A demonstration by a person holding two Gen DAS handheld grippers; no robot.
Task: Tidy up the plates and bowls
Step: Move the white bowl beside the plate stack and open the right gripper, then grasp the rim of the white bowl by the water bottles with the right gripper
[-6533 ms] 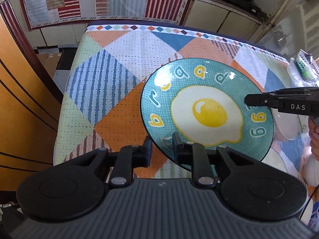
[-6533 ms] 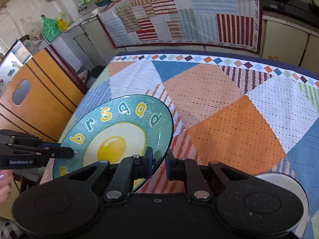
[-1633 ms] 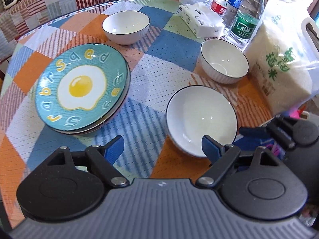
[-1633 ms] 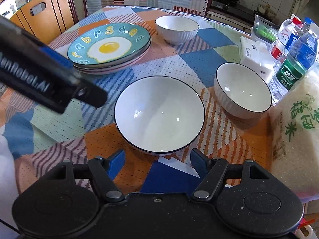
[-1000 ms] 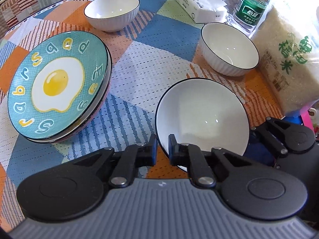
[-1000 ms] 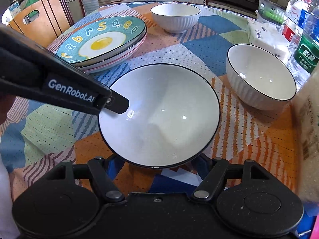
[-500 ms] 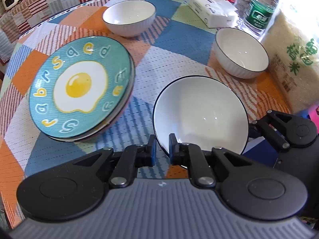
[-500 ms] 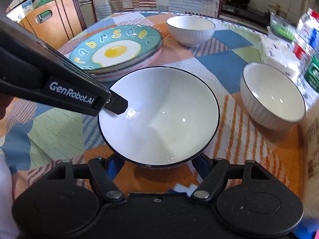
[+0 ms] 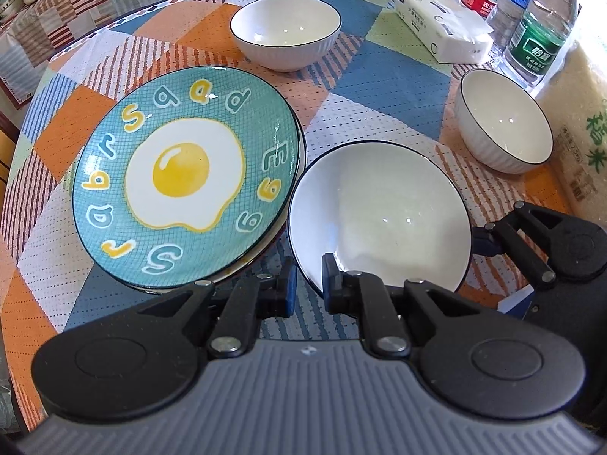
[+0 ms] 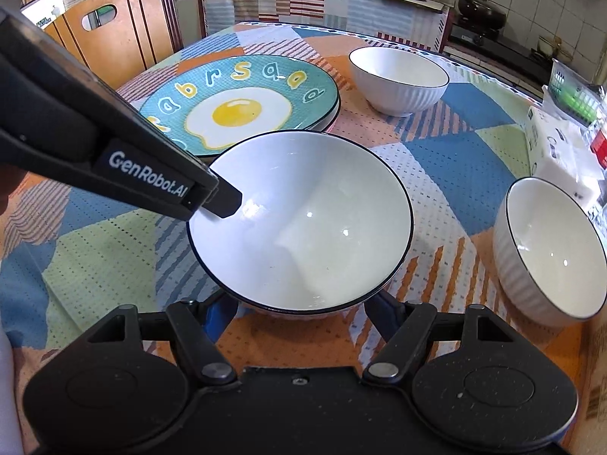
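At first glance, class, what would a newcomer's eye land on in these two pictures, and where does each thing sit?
First, the teal fried-egg plate, topping a stack on the patchwork tablecloth at the left. Next, the wide white bowl just right of it, with the left gripper shut on its near rim and the right gripper spread around its base. Two smaller white bowls stand apart, one behind, one at the right.

white bowl (image 10: 303, 220), egg plate (image 10: 242, 102), patchwork tablecloth (image 10: 436, 151)
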